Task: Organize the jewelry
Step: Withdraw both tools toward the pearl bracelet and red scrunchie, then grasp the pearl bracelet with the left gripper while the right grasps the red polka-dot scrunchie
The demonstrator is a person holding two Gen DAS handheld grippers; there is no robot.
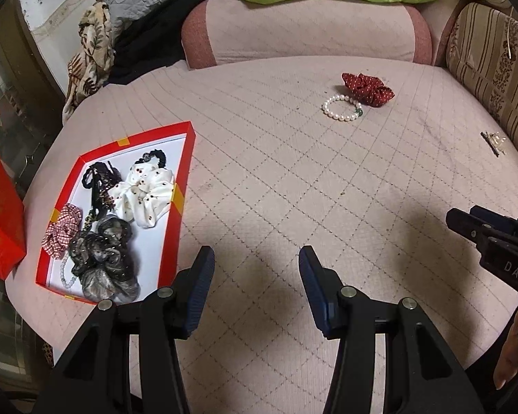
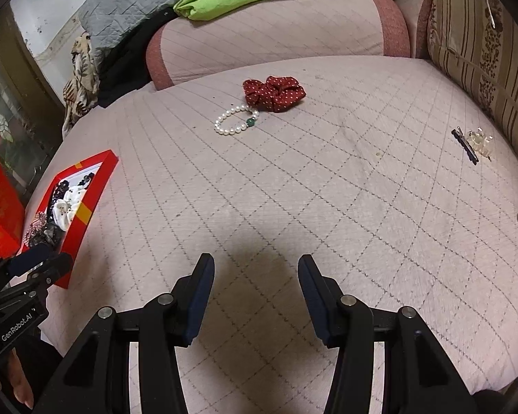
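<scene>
right wrist: round pearl bracelet (image 2: 236, 121) touches crumpled polka-dot scrunchie (image 2: 274, 94).

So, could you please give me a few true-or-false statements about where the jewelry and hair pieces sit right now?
1. The white pearl bracelet lies on the quilted pink cushion. True.
2. The dark red polka-dot scrunchie is inside the red-rimmed cardboard tray. False: it lies on the cushion beside the bracelet.
3. The left tool is open and empty. True.
4. The right tool grips the black hair clip. False: the clip lies apart, near the striped pillow.
</scene>
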